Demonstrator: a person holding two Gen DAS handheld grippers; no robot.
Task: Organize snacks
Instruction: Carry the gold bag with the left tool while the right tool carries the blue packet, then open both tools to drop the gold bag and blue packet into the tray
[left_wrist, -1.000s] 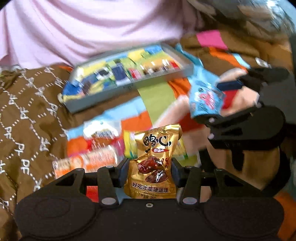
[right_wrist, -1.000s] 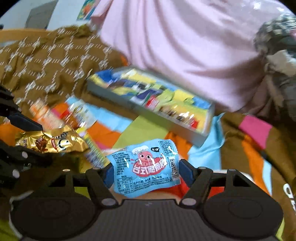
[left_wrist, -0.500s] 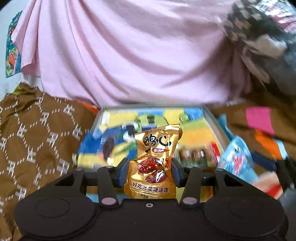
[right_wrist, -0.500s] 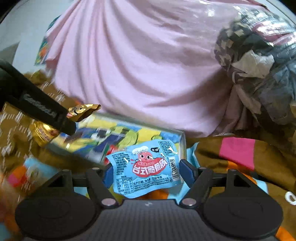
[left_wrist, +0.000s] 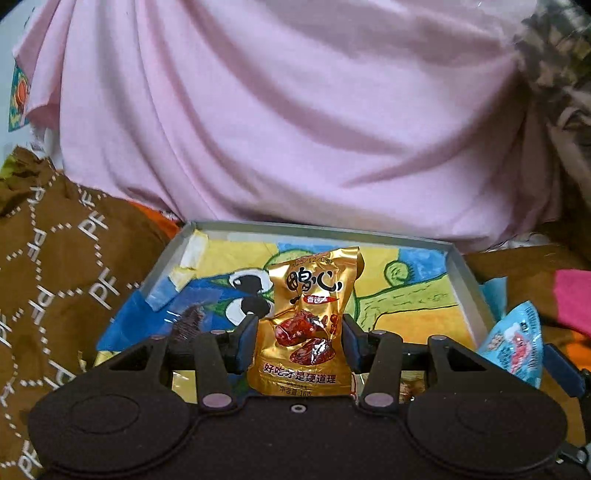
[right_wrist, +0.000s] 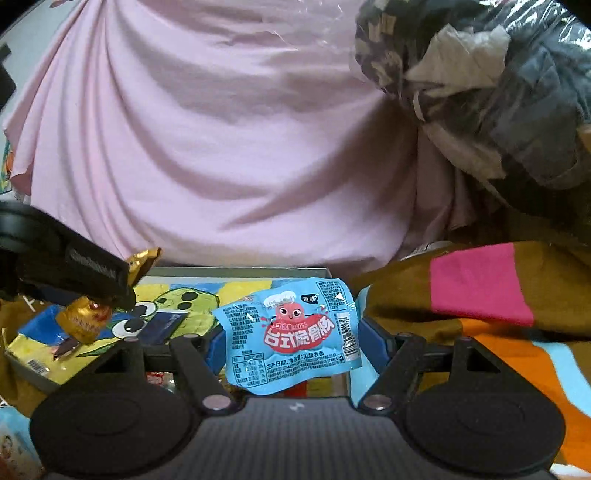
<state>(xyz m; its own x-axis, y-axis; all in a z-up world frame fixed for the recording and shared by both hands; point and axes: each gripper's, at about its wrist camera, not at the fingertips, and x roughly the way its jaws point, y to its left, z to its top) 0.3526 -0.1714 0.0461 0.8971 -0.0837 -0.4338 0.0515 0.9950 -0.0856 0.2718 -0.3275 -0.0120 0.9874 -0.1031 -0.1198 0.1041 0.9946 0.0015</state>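
Note:
My left gripper (left_wrist: 300, 338) is shut on a gold snack packet (left_wrist: 306, 325) that stands upright between its blue pads, just over the near part of a grey tray (left_wrist: 317, 230) with a cartoon lining. My right gripper (right_wrist: 295, 341) is shut on a light blue snack packet (right_wrist: 291, 332), held above the tray's right end (right_wrist: 240, 272). From the left wrist view the blue packet (left_wrist: 515, 343) shows at the right edge. The right wrist view catches the left gripper (right_wrist: 94, 291) with the gold packet (right_wrist: 86, 317) at the left, over the tray.
A pink cloth (left_wrist: 295, 110) hangs directly behind the tray. Brown patterned fabric (left_wrist: 55, 277) lies to its left, and a colourful striped blanket (right_wrist: 498, 314) to its right. A dark bundle wrapped in plastic (right_wrist: 480, 81) sits at the upper right. Other snack packets (right_wrist: 14, 443) lie at the lower left.
Both grippers moved forward from the blanket's snack pile to the tray, each keeping its packet. The tray went from far and tilted to close and level below them.

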